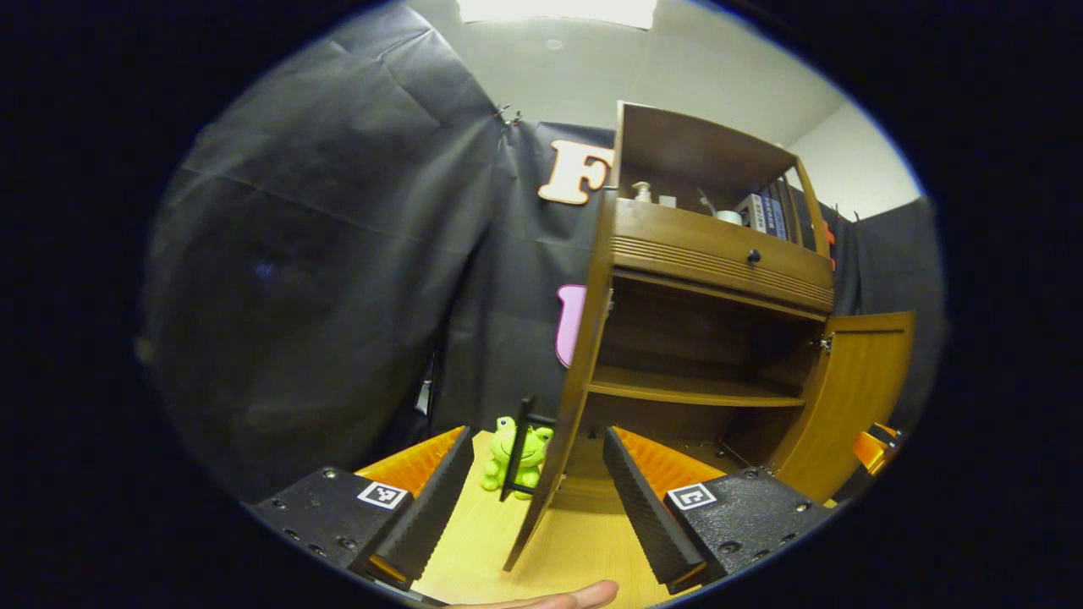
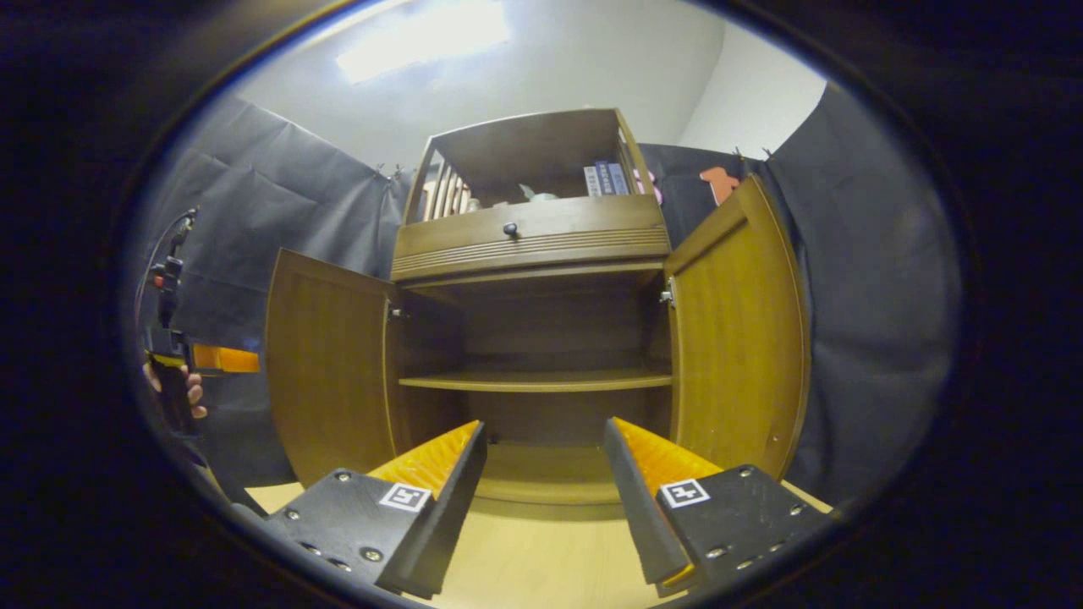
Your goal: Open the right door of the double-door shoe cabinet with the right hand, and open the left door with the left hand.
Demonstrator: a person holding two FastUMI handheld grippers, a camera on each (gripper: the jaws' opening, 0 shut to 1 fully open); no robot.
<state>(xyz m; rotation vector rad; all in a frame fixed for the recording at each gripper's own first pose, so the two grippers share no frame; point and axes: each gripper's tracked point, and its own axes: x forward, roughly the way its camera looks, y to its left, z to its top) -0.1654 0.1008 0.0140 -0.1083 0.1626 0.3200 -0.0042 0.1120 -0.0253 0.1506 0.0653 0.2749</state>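
Cabinet (image 2: 541, 245) standing with left door (image 2: 326, 364) and right door (image 2: 736, 347) both swung wide; shelf (image 2: 537, 381) showing bare; left gripper (image 1: 533, 482) and right gripper (image 2: 546, 474) both spread, gripping nothing.

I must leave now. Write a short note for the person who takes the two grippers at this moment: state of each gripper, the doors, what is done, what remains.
Left gripper: open, holding nothing; the left door shows edge-on between its fingers, with no contact visible.
Right gripper: open, holding nothing, facing the shoe cabinet from the front.
Left door: swung wide open.
Right door: swung wide open.
A green frog toy sits on the floor behind the left door.
Done: both doors are open.
Left: nothing on the doors, it seems; only draw both grippers back.
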